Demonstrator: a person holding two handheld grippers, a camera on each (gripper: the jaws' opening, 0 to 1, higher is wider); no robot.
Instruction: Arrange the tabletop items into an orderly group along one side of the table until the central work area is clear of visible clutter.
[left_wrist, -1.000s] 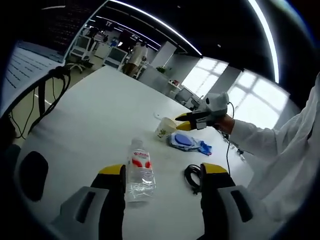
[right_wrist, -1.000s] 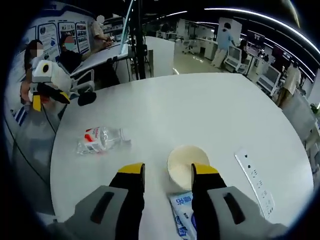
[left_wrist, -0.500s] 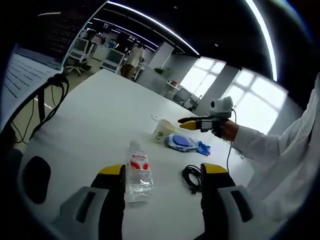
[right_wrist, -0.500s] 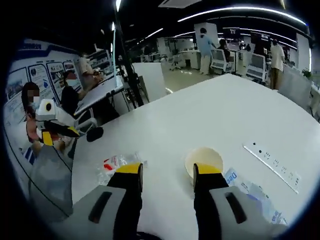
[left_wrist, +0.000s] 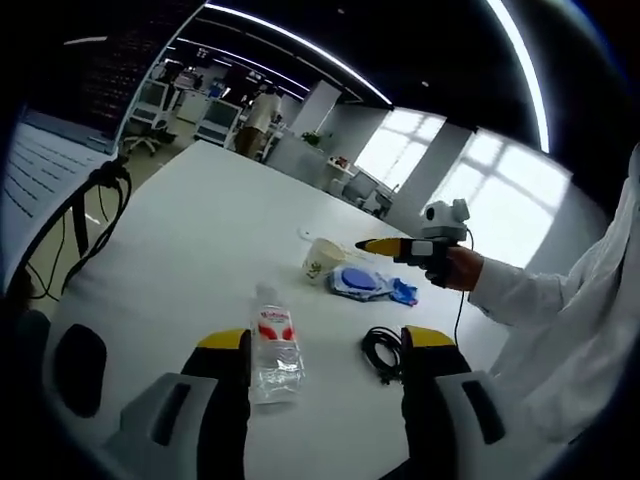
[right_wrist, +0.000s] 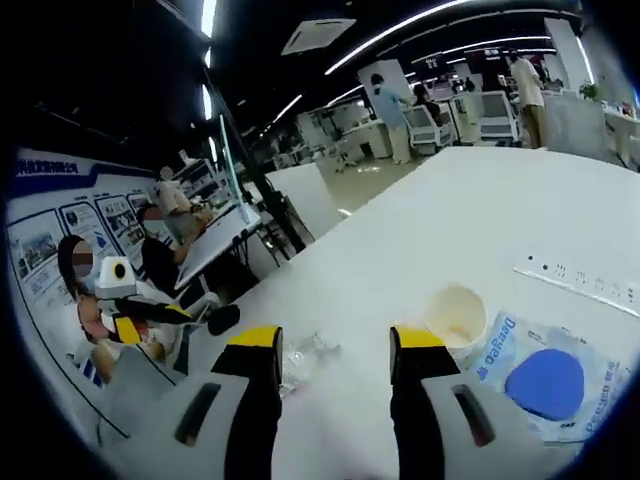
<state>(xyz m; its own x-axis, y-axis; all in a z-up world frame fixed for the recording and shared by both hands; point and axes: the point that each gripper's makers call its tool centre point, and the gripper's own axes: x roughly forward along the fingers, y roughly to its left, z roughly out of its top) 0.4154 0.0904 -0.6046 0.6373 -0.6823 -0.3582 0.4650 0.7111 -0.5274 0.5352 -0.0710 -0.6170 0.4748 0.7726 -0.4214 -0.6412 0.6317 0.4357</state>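
A water bottle (left_wrist: 275, 345) lies on the white table (left_wrist: 190, 230) between the left gripper's (left_wrist: 325, 345) parted jaws.

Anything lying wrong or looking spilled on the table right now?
The water bottle lies on its side near the left tool, cap pointing away, with no spill visible. The black cable sits in a loose tangle beside it. The paper cup stands upright against the blue packet. Items are scattered, not yet grouped.

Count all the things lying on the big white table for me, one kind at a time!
Plastic water bottle: 1
Paper cup: 1
Blue-and-clear packet: 1
Black cable coil: 1
White power strip: 1
Total: 5 things on the table.
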